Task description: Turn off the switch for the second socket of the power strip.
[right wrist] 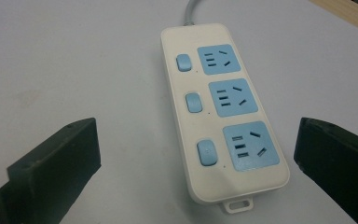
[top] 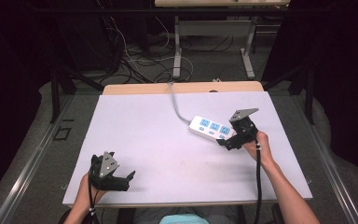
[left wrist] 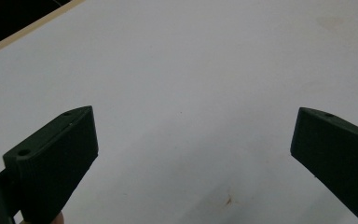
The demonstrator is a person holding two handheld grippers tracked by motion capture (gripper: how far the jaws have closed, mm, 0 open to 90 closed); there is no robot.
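1. Resting on the white desk [top: 168, 140], toward its right half and nearer the far edge than the near one, the white power strip [top: 212, 128] lies flat with its three blue sockets facing up.
2. A grey cord [top: 176, 105] leaves the strip's far end and runs over the desk's far edge toward the floor.
3. The right tool [top: 227, 142] sits just at the near end of the strip, held in the person's right hand [top: 257, 145], with its grey three-cornered plate [top: 243, 114] above the strip's end.
4. In the right gripper view, the power strip [right wrist: 223, 116] lies between the two black jaws, which stand wide apart and touch nothing; the right tool [right wrist: 196, 158] is released.
5. That view shows three blue switches [right wrist: 193, 102] in a row beside the three sockets, and a small hanging tab [right wrist: 237, 205] at the strip's near end.
6. The left tool [top: 128, 179] rests low at the near left corner of the desk, well apart from the strip, gripped by the left hand [top: 87, 189].
7. In the left gripper view, the left tool [left wrist: 193, 154] has its jaws spread wide over bare desk surface [left wrist: 191, 70]; it is released and holds nothing.
8. A small brownish mark [left wrist: 228, 199] shows on the desk between those jaws.
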